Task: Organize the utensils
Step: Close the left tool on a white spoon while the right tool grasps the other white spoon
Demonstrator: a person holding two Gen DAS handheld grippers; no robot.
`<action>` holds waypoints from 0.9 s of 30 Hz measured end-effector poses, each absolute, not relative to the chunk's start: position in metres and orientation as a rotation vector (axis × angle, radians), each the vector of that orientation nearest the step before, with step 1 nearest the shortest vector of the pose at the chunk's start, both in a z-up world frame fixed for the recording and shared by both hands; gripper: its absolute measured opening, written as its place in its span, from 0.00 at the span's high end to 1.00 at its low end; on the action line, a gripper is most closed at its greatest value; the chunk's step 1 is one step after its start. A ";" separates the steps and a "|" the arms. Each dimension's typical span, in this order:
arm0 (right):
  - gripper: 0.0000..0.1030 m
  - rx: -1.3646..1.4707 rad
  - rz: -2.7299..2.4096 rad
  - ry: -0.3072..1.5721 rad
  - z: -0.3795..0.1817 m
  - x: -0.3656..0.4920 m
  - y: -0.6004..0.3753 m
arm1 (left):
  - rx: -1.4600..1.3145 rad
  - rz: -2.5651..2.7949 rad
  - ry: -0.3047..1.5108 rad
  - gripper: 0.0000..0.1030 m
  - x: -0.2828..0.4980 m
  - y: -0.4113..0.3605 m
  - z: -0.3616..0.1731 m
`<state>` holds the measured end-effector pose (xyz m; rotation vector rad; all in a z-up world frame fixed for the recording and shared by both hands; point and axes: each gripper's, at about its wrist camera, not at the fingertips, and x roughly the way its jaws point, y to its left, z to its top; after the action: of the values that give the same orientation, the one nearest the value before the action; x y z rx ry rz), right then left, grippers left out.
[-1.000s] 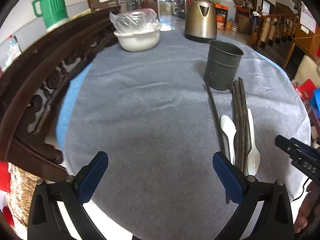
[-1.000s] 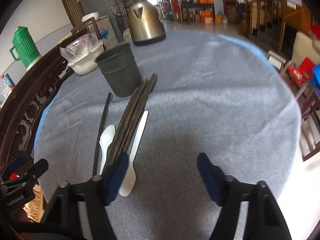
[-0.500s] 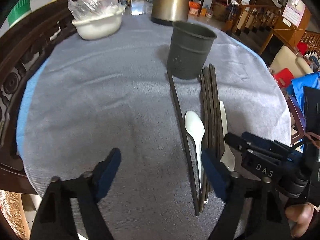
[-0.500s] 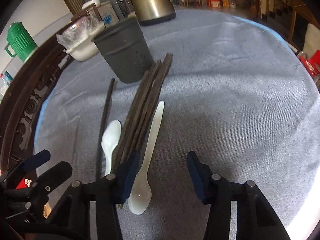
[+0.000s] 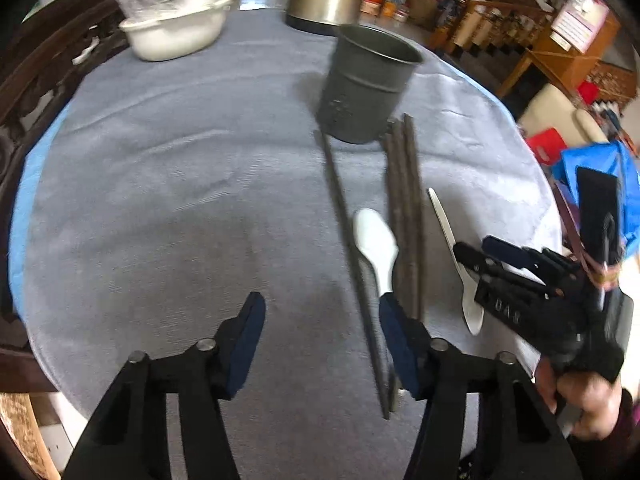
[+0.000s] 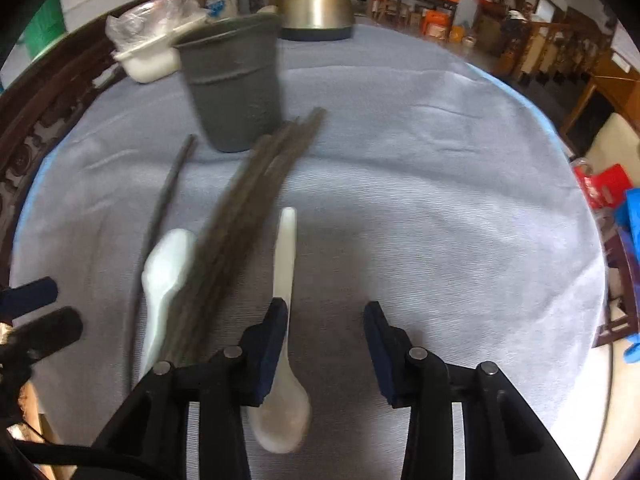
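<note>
Both claws moved closer to utensils (image 5: 404, 216) on grey tablecloth (image 5: 180, 184).

Our left gripper (image 5: 320, 312) and right gripper (image 6: 326, 320) are black, with dark blue pads (image 5: 246, 344) and round silver screws (image 5: 204, 345). White "DAS" lettering (image 5: 505, 309) marks one; our bare hand (image 5: 584, 404) wears a maroon sleeve (image 5: 626, 420).

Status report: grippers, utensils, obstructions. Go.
Left hand-held gripper open, empty. Right hand-held gripper open, empty. Chopsticks, both spoons flat on cloth; holder upright. Nothing blocking.
</note>
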<state>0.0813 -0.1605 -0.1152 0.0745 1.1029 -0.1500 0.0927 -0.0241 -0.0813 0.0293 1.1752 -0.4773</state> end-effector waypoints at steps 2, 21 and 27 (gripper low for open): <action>0.59 0.122 -0.155 1.113 -0.117 0.078 -0.177 | 0.033 -0.515 1.187 0.57 0.096 -0.030 -0.083; 0.58 0.174 -0.152 1.104 -0.117 0.071 -0.210 | -0.034 -0.617 1.330 0.84 0.136 -0.077 -0.112; 0.58 0.166 -0.145 1.112 -0.117 0.072 -0.209 | -0.043 -0.593 1.343 0.84 0.145 -0.083 -0.116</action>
<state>0.0718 -0.2092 -0.1170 0.1664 1.1123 -0.1451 0.1446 -0.0833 -0.1158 -0.0428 1.3426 -0.5934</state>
